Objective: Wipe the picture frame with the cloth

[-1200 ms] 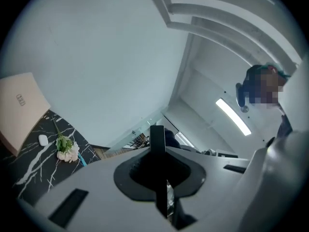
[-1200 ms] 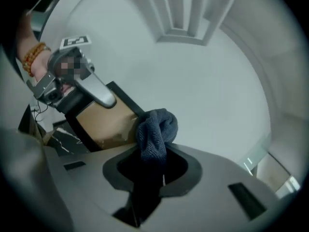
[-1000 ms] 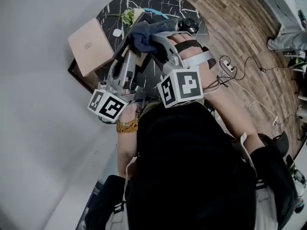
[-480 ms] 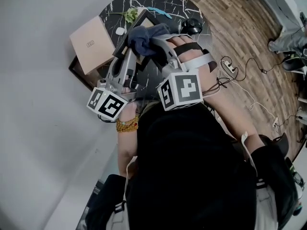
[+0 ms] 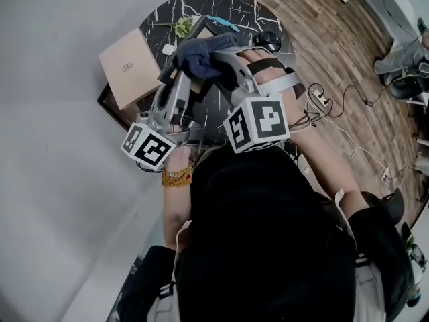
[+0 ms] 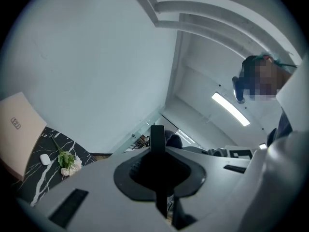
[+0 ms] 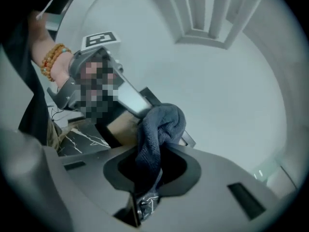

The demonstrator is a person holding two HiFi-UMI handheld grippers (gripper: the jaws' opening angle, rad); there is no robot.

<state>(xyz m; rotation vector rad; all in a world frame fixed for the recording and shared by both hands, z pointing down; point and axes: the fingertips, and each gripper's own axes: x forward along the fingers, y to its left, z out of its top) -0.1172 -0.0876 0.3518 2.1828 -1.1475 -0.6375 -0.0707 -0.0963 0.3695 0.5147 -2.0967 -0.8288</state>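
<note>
Right gripper view alone: cloth (image 7: 159,124) in claw (image 7: 147,178)

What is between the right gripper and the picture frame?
The blue cloth, gripped in the right gripper's jaws, as the right gripper view shows.

A round black marble table (image 5: 231,5) is carrying a few things. A flat beige box (image 5: 127,62) is lying at its left edge. A small white case (image 5: 167,49) and a flower sprig (image 5: 181,27) are sitting just beside it. A thin blue item (image 5: 223,23), possibly a pen, is lying farther back, and a black rounded object (image 5: 268,40) is resting near the right rim.
</note>
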